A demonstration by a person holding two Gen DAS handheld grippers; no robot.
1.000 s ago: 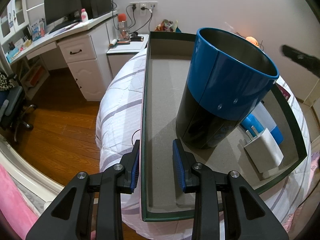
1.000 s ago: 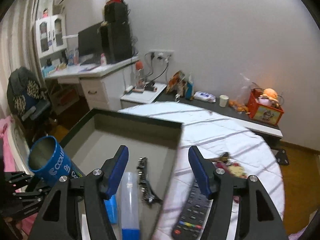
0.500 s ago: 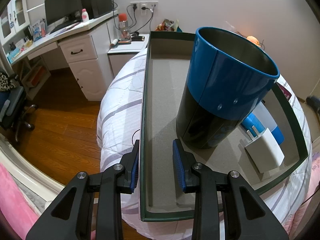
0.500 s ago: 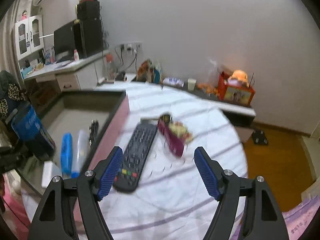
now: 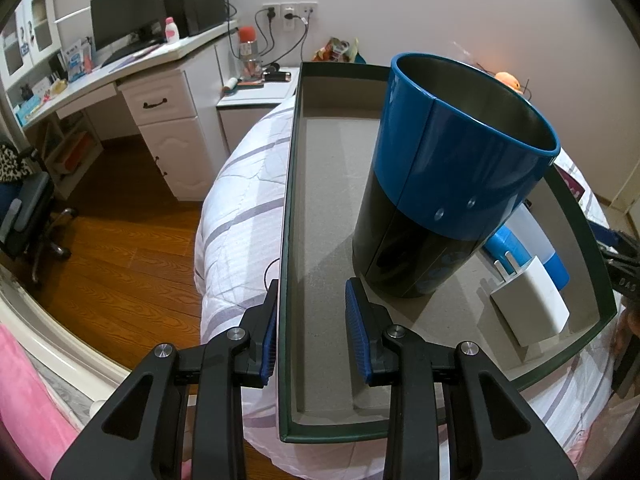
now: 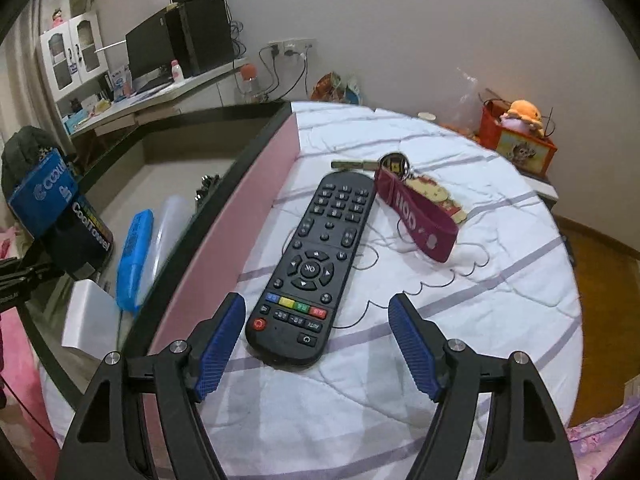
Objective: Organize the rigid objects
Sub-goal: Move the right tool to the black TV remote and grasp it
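Note:
A dark-rimmed box (image 5: 286, 240) lies on the bed; it also shows in the right wrist view (image 6: 224, 236) with a pink outer wall. In it stand a blue and black can (image 5: 448, 184), a white charger (image 5: 532, 304) and a blue-capped bottle (image 5: 532, 244). My left gripper (image 5: 310, 336) straddles the box's left wall, its jaws a little apart and not pressing it. My right gripper (image 6: 318, 344) is open and empty, low over the near end of a black remote (image 6: 320, 256) on the bedspread. A maroon key strap with keys (image 6: 416, 208) lies beyond the remote.
The bed has a white striped cover (image 6: 480, 280). A white desk (image 5: 160, 80) with monitor stands to the left over wooden floor (image 5: 100, 260). A low shelf with a red box (image 6: 520, 140) runs along the wall.
My right gripper swung away from the box, over the bed, and came down low over the remote. My left gripper stayed at the box wall.

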